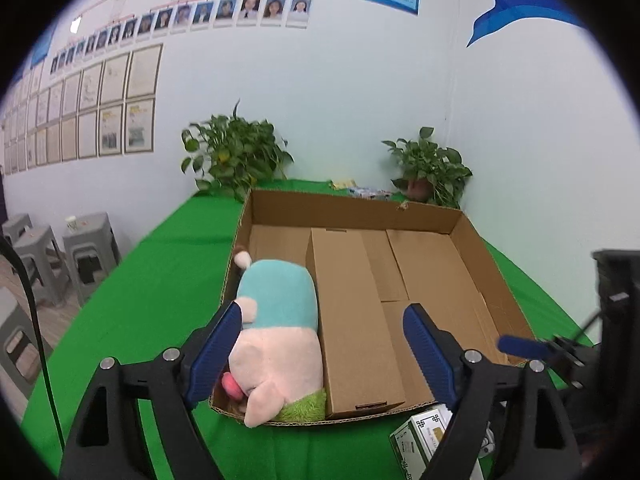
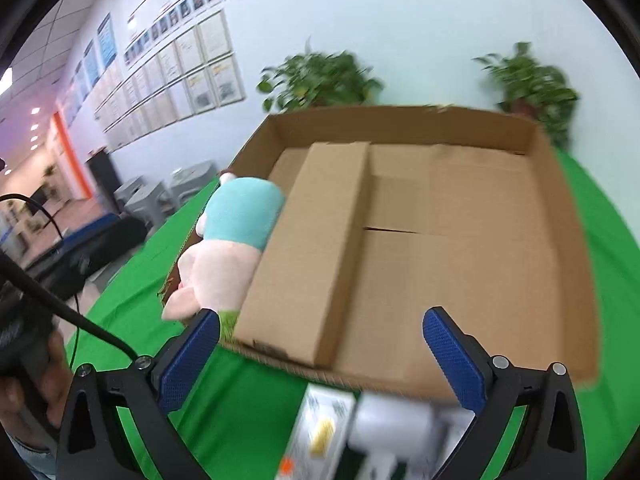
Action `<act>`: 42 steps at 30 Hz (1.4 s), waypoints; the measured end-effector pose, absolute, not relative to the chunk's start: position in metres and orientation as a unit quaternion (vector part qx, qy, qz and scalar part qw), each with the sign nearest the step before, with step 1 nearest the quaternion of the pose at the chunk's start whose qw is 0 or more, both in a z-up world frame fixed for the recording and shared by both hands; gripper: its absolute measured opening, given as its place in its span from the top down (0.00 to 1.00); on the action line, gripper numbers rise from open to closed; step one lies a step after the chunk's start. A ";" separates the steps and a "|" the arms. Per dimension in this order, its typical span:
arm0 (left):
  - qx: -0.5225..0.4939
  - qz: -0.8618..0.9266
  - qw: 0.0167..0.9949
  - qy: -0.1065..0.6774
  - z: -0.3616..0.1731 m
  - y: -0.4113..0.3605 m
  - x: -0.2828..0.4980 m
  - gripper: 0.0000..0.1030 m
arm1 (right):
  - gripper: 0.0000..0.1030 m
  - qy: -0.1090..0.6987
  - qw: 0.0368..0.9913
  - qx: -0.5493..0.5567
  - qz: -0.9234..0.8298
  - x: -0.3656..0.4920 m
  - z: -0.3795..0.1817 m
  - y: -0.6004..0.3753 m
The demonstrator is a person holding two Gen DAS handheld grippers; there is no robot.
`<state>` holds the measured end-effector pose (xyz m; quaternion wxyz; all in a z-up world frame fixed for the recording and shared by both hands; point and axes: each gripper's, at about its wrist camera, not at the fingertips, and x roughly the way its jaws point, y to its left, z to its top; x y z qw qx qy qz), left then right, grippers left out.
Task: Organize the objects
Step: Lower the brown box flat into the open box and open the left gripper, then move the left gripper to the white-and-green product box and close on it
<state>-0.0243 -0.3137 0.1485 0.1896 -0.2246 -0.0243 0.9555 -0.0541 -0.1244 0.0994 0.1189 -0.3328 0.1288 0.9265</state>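
Observation:
A shallow open cardboard tray point(image 1: 352, 200) point(image 2: 400, 120) lies on the green table. Along its left side lies a pink plush pig in a teal shirt point(image 1: 276, 332) point(image 2: 236, 232). Beside the pig lies a long brown carton point(image 1: 352, 320) point(image 2: 308, 256). My left gripper point(image 1: 322, 354) is open and empty over the tray's near edge, its fingers on either side of the pig and carton. My right gripper point(image 2: 322, 360) is open and empty above the tray's near rim. A white and green box point(image 1: 420, 436) point(image 2: 320, 432) lies on the table before the tray.
Two potted plants point(image 1: 236, 152) point(image 1: 432, 172) stand at the table's far edge, with small packets point(image 1: 360, 188) between them. Grey stools point(image 1: 88, 248) stand left of the table. A blurred white object point(image 2: 400, 432) lies by the white and green box. The right gripper's blue tip point(image 1: 520, 344) shows at right.

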 end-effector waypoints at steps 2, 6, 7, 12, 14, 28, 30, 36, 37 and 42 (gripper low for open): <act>-0.227 0.955 0.190 -0.016 0.149 -0.305 -0.017 0.19 | 0.01 0.128 0.140 -0.328 0.925 -0.031 0.104 -0.132; -0.237 0.950 0.203 -0.014 0.146 -0.293 -0.008 0.19 | 0.01 0.118 0.178 -0.321 0.923 0.007 0.112 -0.127; -0.239 0.949 0.203 -0.013 0.145 -0.291 -0.006 0.19 | 0.01 0.114 0.186 -0.319 0.922 0.014 0.113 -0.126; -0.251 0.944 0.212 -0.017 0.142 -0.285 0.001 0.19 | 0.01 0.117 0.199 -0.305 0.924 0.044 0.117 -0.125; -0.252 0.944 0.211 -0.020 0.142 -0.286 0.005 0.19 | 0.01 0.122 0.199 -0.305 0.923 0.050 0.116 -0.124; -0.267 0.940 0.209 -0.025 0.132 -0.290 0.012 0.20 | 0.02 0.118 0.183 -0.308 0.926 0.050 0.111 -0.131; -0.271 0.939 0.211 -0.029 0.129 -0.292 0.013 0.20 | 0.09 0.120 0.181 -0.307 0.927 0.051 0.110 -0.131; -0.287 0.925 0.248 -0.022 0.120 -0.287 0.009 0.75 | 0.65 0.107 0.187 -0.325 0.921 0.047 0.100 -0.133; -0.298 0.918 0.261 -0.015 0.118 -0.284 0.008 0.84 | 0.65 0.105 0.188 -0.328 0.920 0.047 0.098 -0.134; -0.299 0.911 0.283 0.012 0.112 -0.271 0.016 0.81 | 0.34 0.110 0.197 -0.337 0.914 0.046 0.089 -0.132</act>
